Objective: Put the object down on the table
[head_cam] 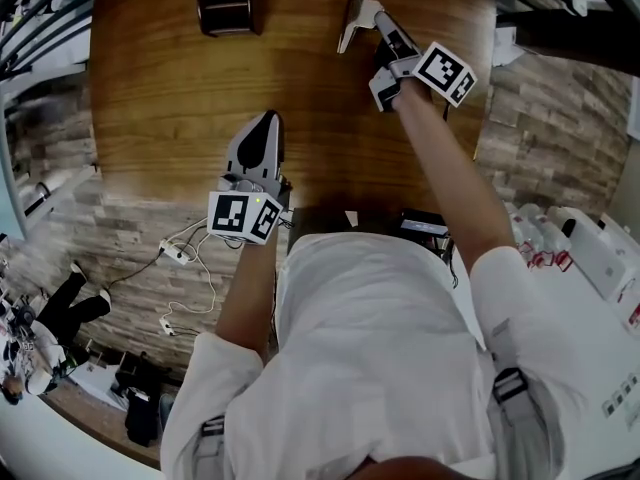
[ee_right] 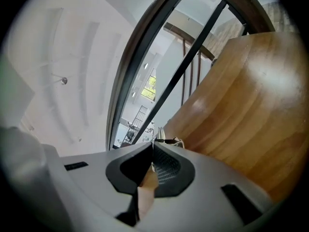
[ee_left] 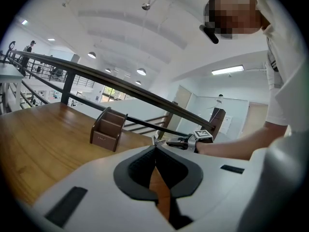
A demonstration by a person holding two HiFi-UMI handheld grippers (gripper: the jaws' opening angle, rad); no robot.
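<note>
**Almost time to let go**

My right gripper [head_cam: 375, 18] reaches out over the far side of the big brown wooden table [head_cam: 160, 98]. Its jaws are pinched tight on a small, thin, silvery thing [head_cam: 350, 16]. It is too little for me to tell what it is. It sticks out past the jaw tips. I hold it tight so it does not drop before I want it to. The gripper is turned on its side and looks low, close to the wood. I cannot see if the thing touches the table yet.

My left gripper [head_cam: 262, 126] is near me, over the near edge of the table. Its jaws are pressed together with nothing in them. I think it is back there to be out of the way.

A little dark brown wooden holder [head_cam: 228, 3] stands at the far edge, well apart from the silvery thing.

I think the job is almost done. Next the thing should rest on the wood. Then the jaws should open slowly, so it does not slide.
</note>
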